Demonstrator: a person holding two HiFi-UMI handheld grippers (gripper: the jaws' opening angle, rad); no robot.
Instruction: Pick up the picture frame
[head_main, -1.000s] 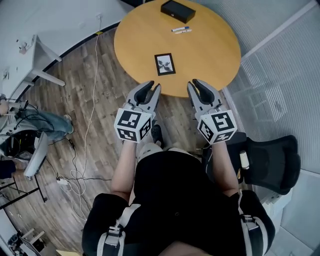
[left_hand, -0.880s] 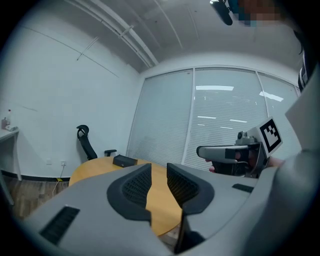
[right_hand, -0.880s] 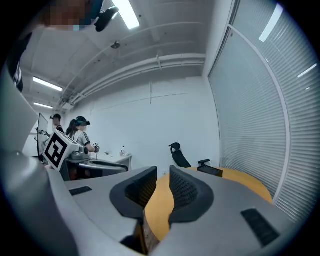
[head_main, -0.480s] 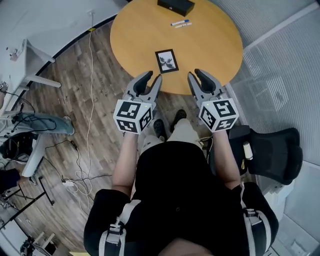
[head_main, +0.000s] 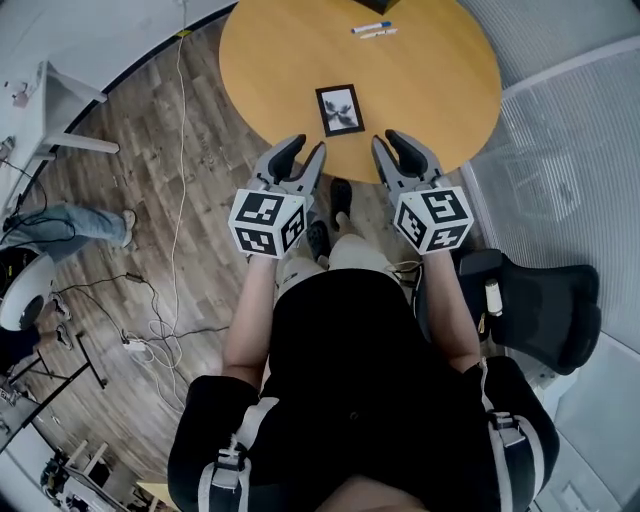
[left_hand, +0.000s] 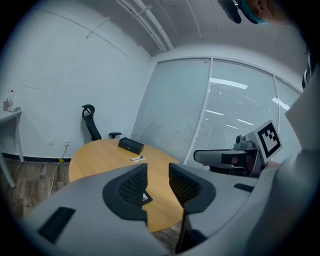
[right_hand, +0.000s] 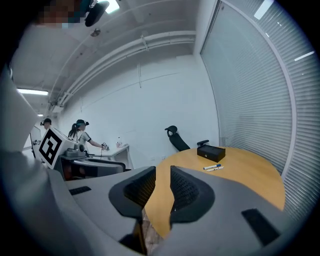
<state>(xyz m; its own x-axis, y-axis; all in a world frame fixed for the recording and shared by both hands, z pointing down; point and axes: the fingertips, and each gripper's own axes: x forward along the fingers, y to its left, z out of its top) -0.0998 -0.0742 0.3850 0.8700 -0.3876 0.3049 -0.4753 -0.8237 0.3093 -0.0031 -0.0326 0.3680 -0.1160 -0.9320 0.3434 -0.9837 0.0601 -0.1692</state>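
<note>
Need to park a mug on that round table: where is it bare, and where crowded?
The table is bare all down its left side, left of the picture frame; on the right between frame and rim; and in the strip between frame and markers. It is crowded only at the far edge, around the markers and black box.

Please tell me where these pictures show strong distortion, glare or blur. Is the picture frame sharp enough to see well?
Head view: even light and only mild curving near the edges; the picture frame on the table looks sharp. Left gripper view: strong fisheye bending with dark rounded corners, and bright streaks of light on the glass wall. Right gripper view: the same fisheye bending, but the pens stay clear.
</note>
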